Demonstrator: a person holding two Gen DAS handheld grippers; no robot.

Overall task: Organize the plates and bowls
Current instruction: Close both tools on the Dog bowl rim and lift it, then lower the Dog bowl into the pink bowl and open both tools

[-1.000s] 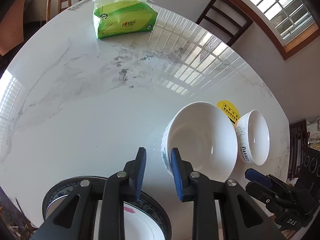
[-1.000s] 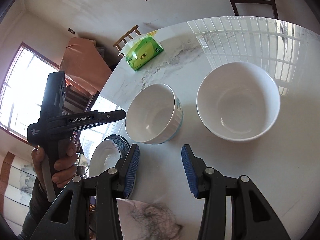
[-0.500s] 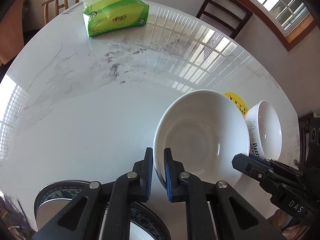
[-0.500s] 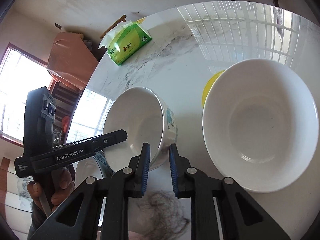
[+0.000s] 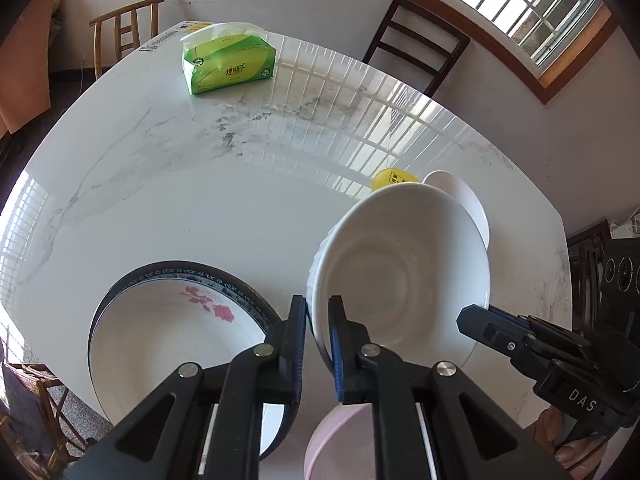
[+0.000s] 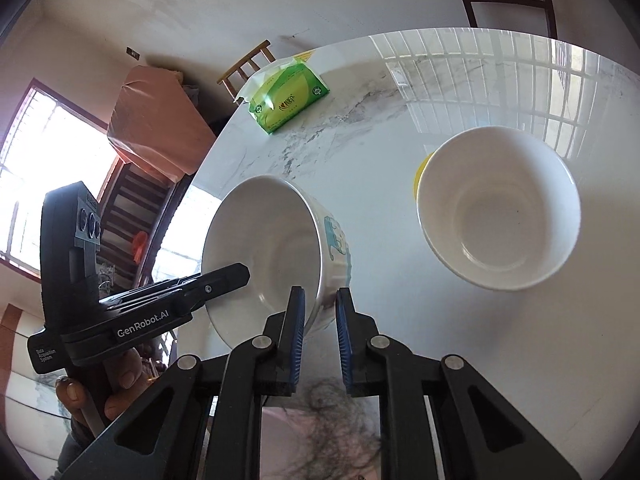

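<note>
My left gripper (image 5: 317, 320) is shut on the rim of a white ribbed bowl (image 5: 404, 272), and my right gripper (image 6: 320, 316) is shut on its opposite rim. The bowl (image 6: 276, 256) has a blue print on its side and is held tilted, lifted above the table. A second white bowl (image 6: 498, 208) stands on the table to the right and shows partly behind the held bowl in the left wrist view (image 5: 464, 200). A blue-rimmed plate with a pink flower (image 5: 172, 320) lies at the near left edge. A pink bowl (image 5: 340, 444) sits below the left gripper.
A green tissue pack (image 5: 228, 62) lies at the far side of the white marble table (image 5: 200, 184). A yellow round object (image 5: 394, 178) lies behind the bowls. Chairs (image 5: 416, 44) stand around the table.
Both grippers closed on the ribbed bowl's rim and lifted it toward the near edge. The plate and a pink bowl came into the left wrist view.
</note>
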